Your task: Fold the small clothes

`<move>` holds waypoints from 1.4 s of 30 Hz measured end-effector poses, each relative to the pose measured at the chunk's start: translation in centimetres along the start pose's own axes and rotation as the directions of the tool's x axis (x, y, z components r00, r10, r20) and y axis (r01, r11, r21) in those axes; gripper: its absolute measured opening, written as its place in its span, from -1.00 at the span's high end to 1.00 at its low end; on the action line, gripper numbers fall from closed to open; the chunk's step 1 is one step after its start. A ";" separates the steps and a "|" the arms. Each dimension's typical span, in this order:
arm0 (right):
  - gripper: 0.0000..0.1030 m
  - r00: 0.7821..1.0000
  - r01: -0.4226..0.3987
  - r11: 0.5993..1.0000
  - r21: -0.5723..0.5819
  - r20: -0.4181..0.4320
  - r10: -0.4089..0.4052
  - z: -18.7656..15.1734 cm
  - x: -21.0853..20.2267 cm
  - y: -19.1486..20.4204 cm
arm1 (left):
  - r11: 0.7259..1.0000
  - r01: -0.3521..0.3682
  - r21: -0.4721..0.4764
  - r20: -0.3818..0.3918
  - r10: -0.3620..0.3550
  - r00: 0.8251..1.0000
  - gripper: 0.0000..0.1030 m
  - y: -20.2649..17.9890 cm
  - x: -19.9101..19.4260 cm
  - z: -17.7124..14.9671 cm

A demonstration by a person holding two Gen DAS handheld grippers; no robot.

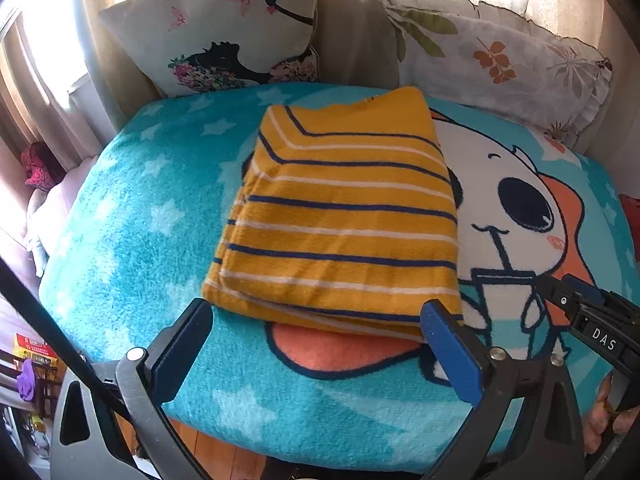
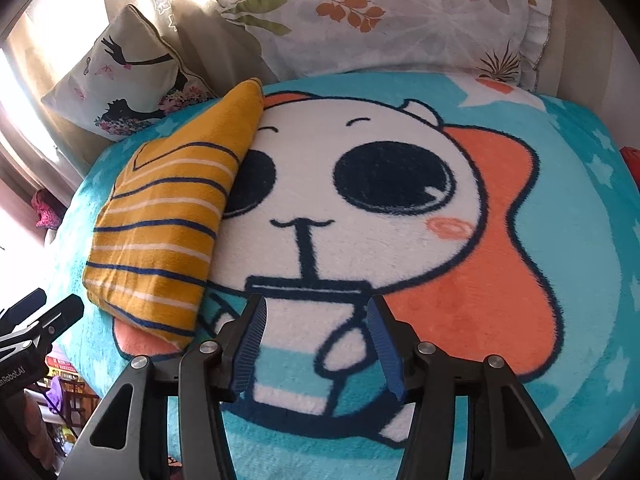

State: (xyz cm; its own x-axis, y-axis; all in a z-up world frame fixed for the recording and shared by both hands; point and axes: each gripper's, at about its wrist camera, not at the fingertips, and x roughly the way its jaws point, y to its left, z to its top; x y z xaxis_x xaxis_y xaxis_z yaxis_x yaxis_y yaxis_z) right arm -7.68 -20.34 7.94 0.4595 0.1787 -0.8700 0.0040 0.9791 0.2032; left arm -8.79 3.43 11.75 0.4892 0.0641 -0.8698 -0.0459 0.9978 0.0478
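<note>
A small yellow garment with navy and white stripes [image 1: 340,216] lies folded into a neat rectangle on the turquoise cartoon blanket [image 1: 132,216]. My left gripper [image 1: 320,312] hangs open just in front of the garment's near edge, nothing between its blue pads. In the right wrist view the same garment [image 2: 160,224] lies at the left on the blanket [image 2: 580,240]. My right gripper [image 2: 318,312] is open over the printed cup, to the right of the garment and apart from it. The right gripper's tip also shows in the left wrist view [image 1: 560,284].
A butterfly cushion [image 1: 224,24] and a leaf-print pillow [image 1: 500,56] lean at the back of the seat. The blanket's front edge drops to a wooden floor [image 1: 224,452]. Curtains and a window stand at the left. Clutter sits low at the left [image 1: 32,360].
</note>
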 end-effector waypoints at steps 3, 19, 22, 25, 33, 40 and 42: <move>-0.14 1.000 0.005 1.000 -0.008 -0.003 -0.005 -0.1 0.0 -0.3 | 1.000 0.009 -0.002 -0.014 -0.009 1.000 -1.00 -0.6 0.2 -0.1; -0.19 1.000 0.002 1.000 -0.018 -0.013 -0.002 -0.5 -0.2 -1.9 | 0.999 0.032 0.018 -0.051 -0.031 0.998 -1.00 -3.2 0.5 -0.9; -0.19 1.000 0.002 1.000 -0.028 -0.013 -0.003 -0.7 -0.2 -1.8 | 0.999 0.040 0.014 -0.060 -0.040 0.997 -1.00 -3.3 0.5 -1.1; -0.21 1.000 0.007 0.999 -0.044 -0.015 -0.007 -1.0 -0.3 -1.6 | 0.999 0.042 0.011 -0.066 -0.041 0.997 -1.00 -3.5 0.4 -1.4; -0.27 1.000 0.010 0.998 -0.063 -0.025 -0.012 -1.5 -0.3 -1.5 | 0.999 0.040 0.005 -0.077 -0.039 0.996 -1.00 -3.8 0.1 -2.1; -0.30 0.999 0.014 0.998 -0.064 -0.033 -0.016 -2.0 -0.4 -1.6 | 0.999 0.047 0.003 -0.093 -0.046 0.995 -1.00 -4.0 0.0 -2.7; -0.30 0.999 0.015 0.998 -0.067 -0.034 -0.018 -2.1 -0.5 -1.7 | 0.999 0.048 0.003 -0.095 -0.047 0.994 -1.00 -4.0 0.0 -2.8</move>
State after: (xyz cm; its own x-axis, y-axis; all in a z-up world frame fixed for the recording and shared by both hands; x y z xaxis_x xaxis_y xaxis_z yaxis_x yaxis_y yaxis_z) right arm -9.76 -21.87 7.04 0.4293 0.1647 -0.8880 -0.0485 0.9860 0.1594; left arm -11.05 -0.60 10.21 0.4057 0.0150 -0.9139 -0.0197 0.9998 0.0076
